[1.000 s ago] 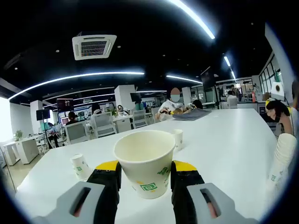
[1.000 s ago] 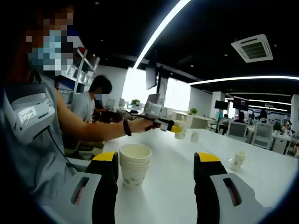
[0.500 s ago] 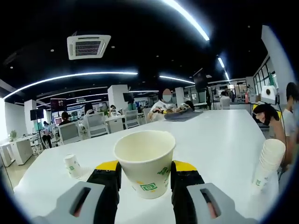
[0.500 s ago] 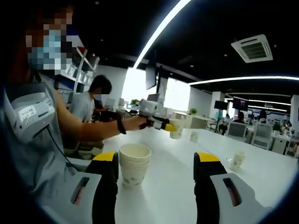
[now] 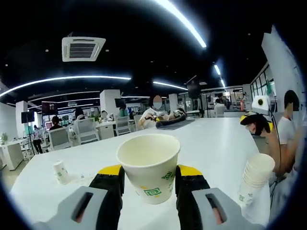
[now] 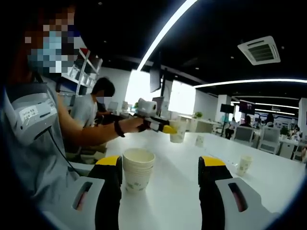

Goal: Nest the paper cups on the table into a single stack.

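Note:
A white paper cup [image 5: 148,167] with green print stands upright between the yellow-tipped jaws of my left gripper [image 5: 149,170], which is shut on it above the white table [image 5: 211,143]. In the right gripper view that same cup [image 6: 177,132] hangs over the table at the tip of the left gripper [image 6: 165,128]. A stack of nested cups [image 6: 138,170] stands on the table just ahead of my right gripper [image 6: 160,165], close to its left jaw. The right jaws are open and touch nothing. From the left gripper view the stack [image 5: 255,178] is at the right.
Single cups stand on the table: one [image 5: 61,171] at the left, one [image 6: 200,140] and another [image 6: 244,164] farther off. The person's arm [image 6: 91,132] reaches across from the left. Office chairs and seated people lie beyond the table's far edge.
The left gripper has carried its cup sideways toward the stack, which has slid further into the left gripper view. The right gripper has stayed still and open.

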Demonstrator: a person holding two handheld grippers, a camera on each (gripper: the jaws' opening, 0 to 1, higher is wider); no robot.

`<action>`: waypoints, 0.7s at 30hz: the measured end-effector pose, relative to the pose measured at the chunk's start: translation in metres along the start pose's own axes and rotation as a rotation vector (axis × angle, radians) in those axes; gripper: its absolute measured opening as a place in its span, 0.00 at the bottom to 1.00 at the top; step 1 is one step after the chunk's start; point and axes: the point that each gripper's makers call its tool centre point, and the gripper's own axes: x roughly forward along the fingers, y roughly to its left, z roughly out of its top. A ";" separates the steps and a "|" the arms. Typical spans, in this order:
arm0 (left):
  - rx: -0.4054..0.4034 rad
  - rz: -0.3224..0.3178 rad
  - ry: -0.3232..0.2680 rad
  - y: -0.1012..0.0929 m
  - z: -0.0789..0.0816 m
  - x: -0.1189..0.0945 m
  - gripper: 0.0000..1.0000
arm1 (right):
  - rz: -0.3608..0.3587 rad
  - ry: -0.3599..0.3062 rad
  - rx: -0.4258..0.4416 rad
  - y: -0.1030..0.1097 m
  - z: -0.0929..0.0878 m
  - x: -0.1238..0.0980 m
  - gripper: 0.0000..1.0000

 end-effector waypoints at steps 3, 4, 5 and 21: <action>-0.008 -0.024 -0.010 -0.010 0.007 -0.002 0.45 | 0.002 0.000 -0.002 0.001 0.001 0.000 0.67; -0.009 -0.034 -0.012 -0.016 0.010 -0.003 0.45 | 0.004 0.000 -0.002 0.001 0.001 0.000 0.67; -0.006 -0.038 -0.014 -0.019 0.012 -0.004 0.45 | 0.005 0.000 -0.004 0.002 0.001 0.000 0.67; -0.008 -0.134 -0.030 -0.055 0.031 -0.008 0.45 | 0.005 0.002 -0.008 0.006 0.001 0.000 0.67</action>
